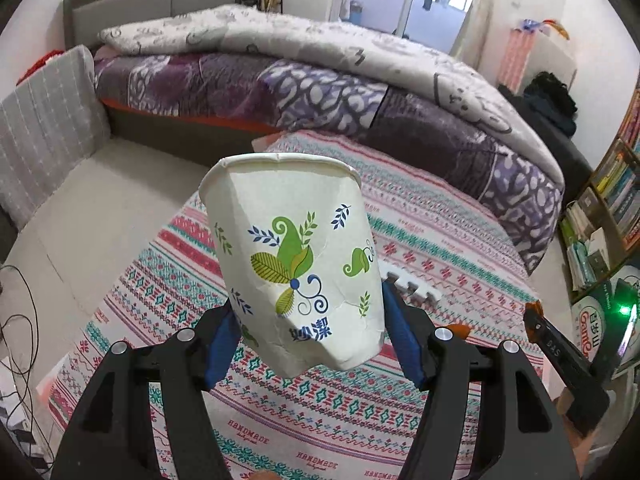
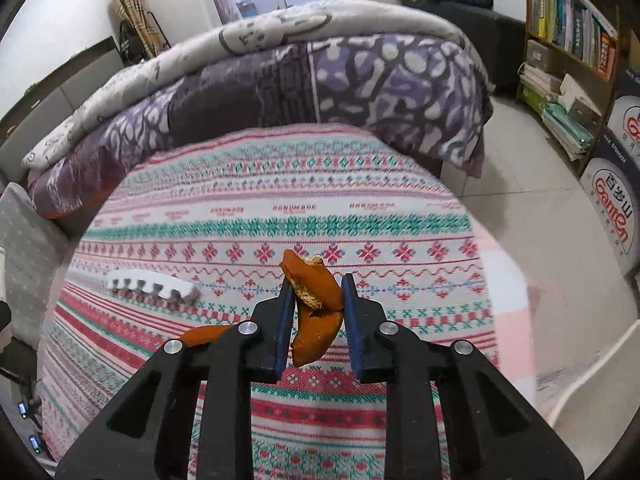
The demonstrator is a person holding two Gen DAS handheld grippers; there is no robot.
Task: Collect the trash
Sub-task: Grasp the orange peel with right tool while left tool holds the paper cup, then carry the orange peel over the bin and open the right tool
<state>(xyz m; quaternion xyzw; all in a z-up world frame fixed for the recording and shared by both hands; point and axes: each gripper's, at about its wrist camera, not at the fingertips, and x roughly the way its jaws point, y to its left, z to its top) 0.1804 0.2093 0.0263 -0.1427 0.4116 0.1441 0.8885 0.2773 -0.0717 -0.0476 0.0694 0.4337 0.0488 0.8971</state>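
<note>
A crumpled white paper cup (image 1: 296, 264) with green leaf prints hangs above the patterned cloth (image 1: 420, 216), mouth tilted away from me. My left gripper (image 1: 308, 308) is shut on its lower part, and the blue pads dent its sides. In the right wrist view a curled piece of orange peel (image 2: 316, 312) sits between the blue pads of my right gripper (image 2: 316, 292), which is shut on it just above the cloth (image 2: 360, 216). Another piece of peel (image 2: 204, 334) lies on the cloth behind the left finger.
A white toothed foam piece (image 2: 154, 284) lies on the cloth to the left. A bed with a purple quilt (image 2: 360, 80) stands behind the covered surface. A bookshelf (image 2: 568, 40) and printed boxes (image 2: 612, 208) stand at the right; tiled floor (image 2: 520, 152) lies between.
</note>
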